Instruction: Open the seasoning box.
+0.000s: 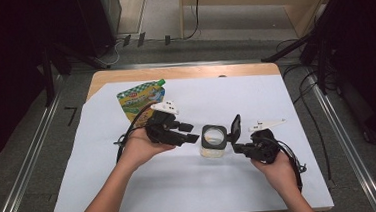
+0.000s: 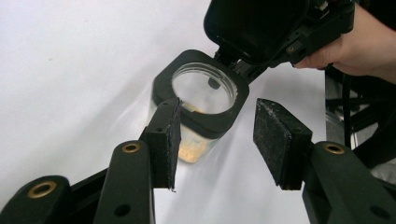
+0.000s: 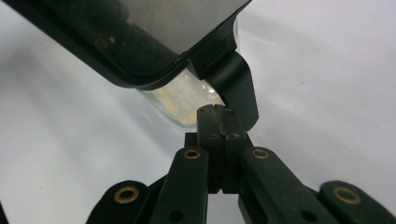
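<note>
On the white-covered desk [image 1: 191,186], my right claw [image 3: 218,116] pinches the clear jar's [image 1: 213,150] black flip lid [image 1: 236,127] while my open left claw [image 2: 217,135] straddles it; a jerk could tip it.

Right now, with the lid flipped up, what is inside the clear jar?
The jar with its black collar shows pale yellowish-orange contents low down, seen through the glass wall. The upper part looks empty. What the contents are cannot be told.

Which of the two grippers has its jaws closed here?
The right gripper: its jaws are pressed together beside the jar's raised black lid. The left gripper has its jaws spread wide, one pad at the jar's rim.
</note>
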### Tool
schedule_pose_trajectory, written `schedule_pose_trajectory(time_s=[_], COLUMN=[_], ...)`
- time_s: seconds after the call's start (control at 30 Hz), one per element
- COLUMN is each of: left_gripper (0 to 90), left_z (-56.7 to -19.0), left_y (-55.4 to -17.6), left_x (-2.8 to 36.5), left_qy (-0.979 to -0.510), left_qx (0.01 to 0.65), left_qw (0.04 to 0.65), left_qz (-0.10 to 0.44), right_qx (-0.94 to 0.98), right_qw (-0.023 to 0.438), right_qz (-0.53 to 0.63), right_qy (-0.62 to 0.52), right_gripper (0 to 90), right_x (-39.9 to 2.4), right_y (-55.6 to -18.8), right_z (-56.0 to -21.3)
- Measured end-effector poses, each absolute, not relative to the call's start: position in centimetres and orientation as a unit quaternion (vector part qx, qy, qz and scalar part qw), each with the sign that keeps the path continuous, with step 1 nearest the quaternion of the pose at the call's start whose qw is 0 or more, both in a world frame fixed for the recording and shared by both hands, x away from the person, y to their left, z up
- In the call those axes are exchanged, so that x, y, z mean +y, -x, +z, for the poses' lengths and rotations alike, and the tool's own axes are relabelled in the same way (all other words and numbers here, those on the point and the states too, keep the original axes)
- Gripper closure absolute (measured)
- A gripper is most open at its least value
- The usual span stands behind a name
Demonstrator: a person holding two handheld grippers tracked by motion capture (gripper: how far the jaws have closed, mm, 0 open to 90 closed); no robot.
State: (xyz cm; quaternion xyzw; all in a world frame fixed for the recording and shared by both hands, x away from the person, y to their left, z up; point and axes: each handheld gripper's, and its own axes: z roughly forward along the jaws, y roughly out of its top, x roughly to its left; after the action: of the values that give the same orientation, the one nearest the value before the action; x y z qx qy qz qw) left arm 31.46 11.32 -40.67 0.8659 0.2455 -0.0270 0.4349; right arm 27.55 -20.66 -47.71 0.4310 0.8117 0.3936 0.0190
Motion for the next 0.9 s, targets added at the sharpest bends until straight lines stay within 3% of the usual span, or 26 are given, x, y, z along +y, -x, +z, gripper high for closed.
schedule_pose_trajectory(time_s=[0.13,0.23,0.63,0.83,0.9], left_gripper=[51.2,45.3,52.2,51.7,47.8], left_z=[-40.7,-40.7,-40.9,-41.0,-41.0], left_y=[-31.4,-31.4,-31.6,-31.9,-31.9], left_x=[12.5,13.5,17.9,19.8,20.0], left_qy=[-0.865,-0.865,-0.843,-0.835,-0.837], left_qx=[0.254,0.266,0.305,0.327,0.33], left_qw=[0.432,0.426,0.444,0.443,0.437], left_qz=[-0.016,-0.006,-0.007,-0.006,0.002], right_qx=[0.807,0.805,0.8,0.799,0.796], right_qw=[0.021,0.029,0.039,0.039,0.042], right_qz=[0.398,0.399,0.406,0.411,0.415], right_qy=[-0.436,-0.438,-0.441,-0.437,-0.438], right_gripper=[90.0,90.0,90.0,87.5,85.8], right_x=[-21.0,-21.1,-21.3,-21.6,-21.7], right_y=[-27.9,-28.2,-28.9,-28.2,-28.1], right_z=[-47.8,-47.9,-47.9,-47.0,-46.8])
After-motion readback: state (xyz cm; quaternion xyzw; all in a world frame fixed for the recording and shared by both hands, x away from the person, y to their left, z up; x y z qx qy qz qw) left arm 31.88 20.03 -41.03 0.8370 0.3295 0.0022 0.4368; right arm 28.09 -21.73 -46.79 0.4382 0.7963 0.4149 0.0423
